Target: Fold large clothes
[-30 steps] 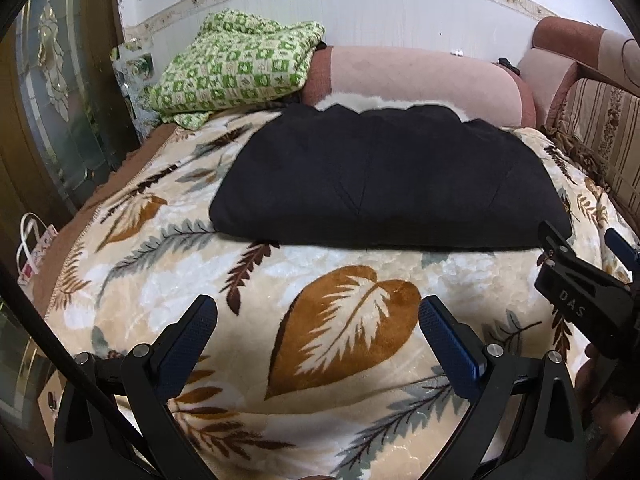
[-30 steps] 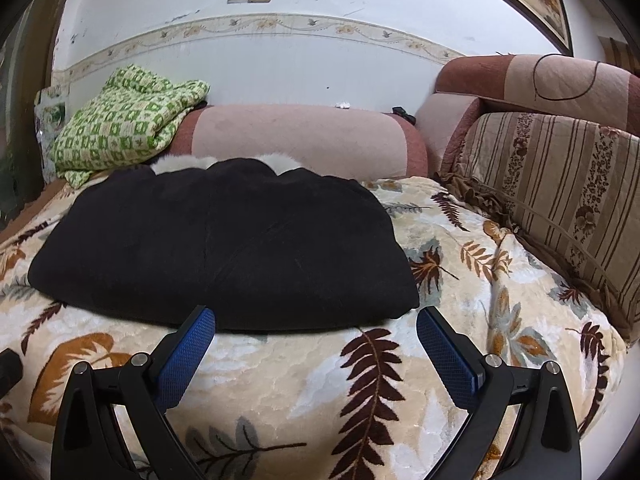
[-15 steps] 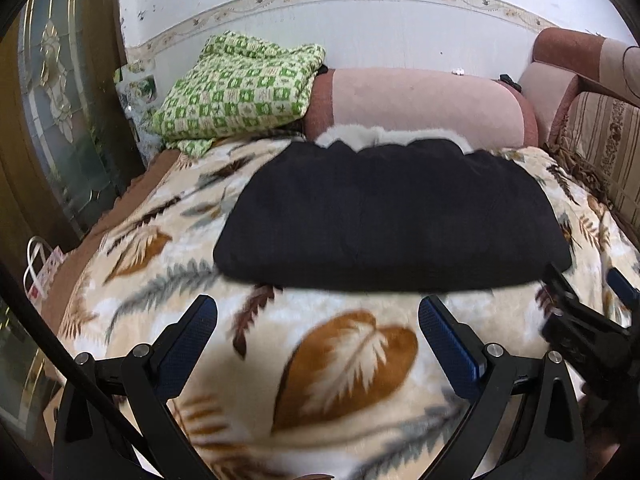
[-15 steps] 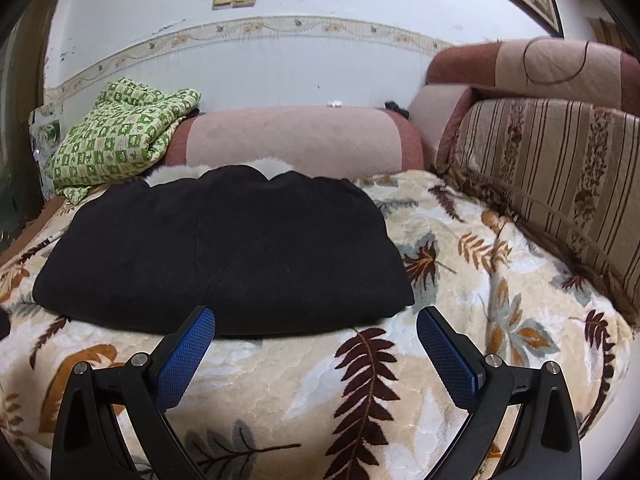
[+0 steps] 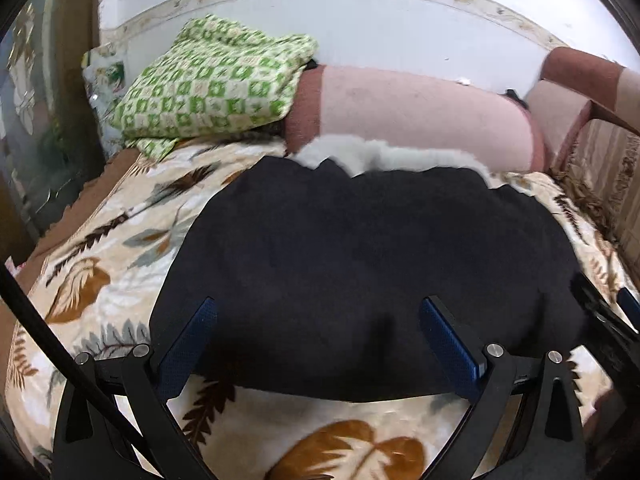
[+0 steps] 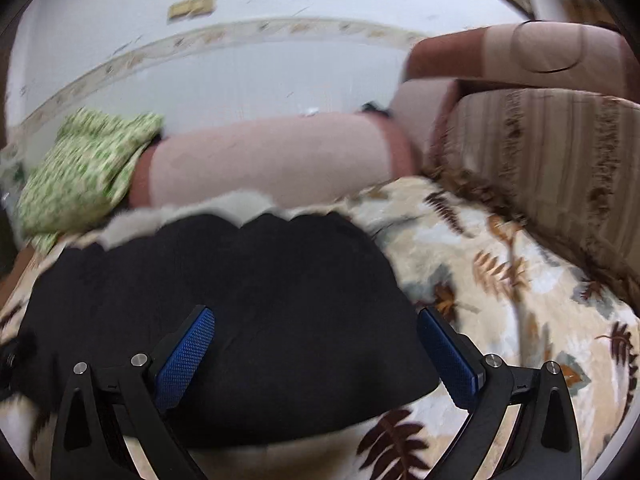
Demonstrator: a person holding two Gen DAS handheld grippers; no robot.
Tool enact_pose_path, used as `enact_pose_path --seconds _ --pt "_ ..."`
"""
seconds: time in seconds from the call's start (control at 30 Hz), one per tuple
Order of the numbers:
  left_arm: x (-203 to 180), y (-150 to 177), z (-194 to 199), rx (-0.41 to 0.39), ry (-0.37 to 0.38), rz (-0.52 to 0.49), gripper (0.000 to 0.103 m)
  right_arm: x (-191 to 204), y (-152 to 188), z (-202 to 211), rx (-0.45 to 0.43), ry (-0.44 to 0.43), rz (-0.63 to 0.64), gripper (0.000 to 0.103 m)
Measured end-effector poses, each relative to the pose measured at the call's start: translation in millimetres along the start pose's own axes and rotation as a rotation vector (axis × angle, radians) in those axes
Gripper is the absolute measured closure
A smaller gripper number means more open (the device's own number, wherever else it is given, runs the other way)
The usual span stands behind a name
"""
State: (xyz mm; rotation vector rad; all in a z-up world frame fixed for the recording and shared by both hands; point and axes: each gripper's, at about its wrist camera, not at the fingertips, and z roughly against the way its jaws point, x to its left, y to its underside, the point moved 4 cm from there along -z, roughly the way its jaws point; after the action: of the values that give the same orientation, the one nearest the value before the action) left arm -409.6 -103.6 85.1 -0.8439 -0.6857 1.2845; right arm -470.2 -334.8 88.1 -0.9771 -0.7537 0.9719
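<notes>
We judge the black coat (image 5: 360,272) thick, soft and floppy, so with left gripper (image 5: 320,344) and right gripper (image 6: 316,348) both spread and empty, we take its near edge.

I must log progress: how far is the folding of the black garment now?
Done: black garment already lies as a compact folded block on the leaf-print blanket. In hand: nothing; left gripper and right gripper are open over its near edge. Left: perhaps another fold.

Your leaf-print blanket (image 5: 100,280) is covering the sofa seat. The folded black garment (image 5: 360,264) is lying flat on it, the green checkered cloth (image 5: 212,84) sitting at the far-left corner.
</notes>
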Motion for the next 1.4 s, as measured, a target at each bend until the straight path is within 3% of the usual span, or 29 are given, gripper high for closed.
enact_pose_path --seconds 0.1,0.23,0.37,1.4 --pt "15 11 -14 0.045 -0.020 -0.003 0.003 3 7 3 0.025 -0.055 0.008 0.001" --pt "29 15 -24 0.095 -0.020 0.050 0.003 17 15 -3 0.036 -0.053 0.088 0.001" --pt "28 17 -22 0.078 -0.042 0.025 0.003 25 25 -8 0.075 -0.063 0.136 0.001" --pt "22 22 -23 0.112 0.001 0.020 0.003 35 29 -5 0.056 -0.047 0.200 0.001"
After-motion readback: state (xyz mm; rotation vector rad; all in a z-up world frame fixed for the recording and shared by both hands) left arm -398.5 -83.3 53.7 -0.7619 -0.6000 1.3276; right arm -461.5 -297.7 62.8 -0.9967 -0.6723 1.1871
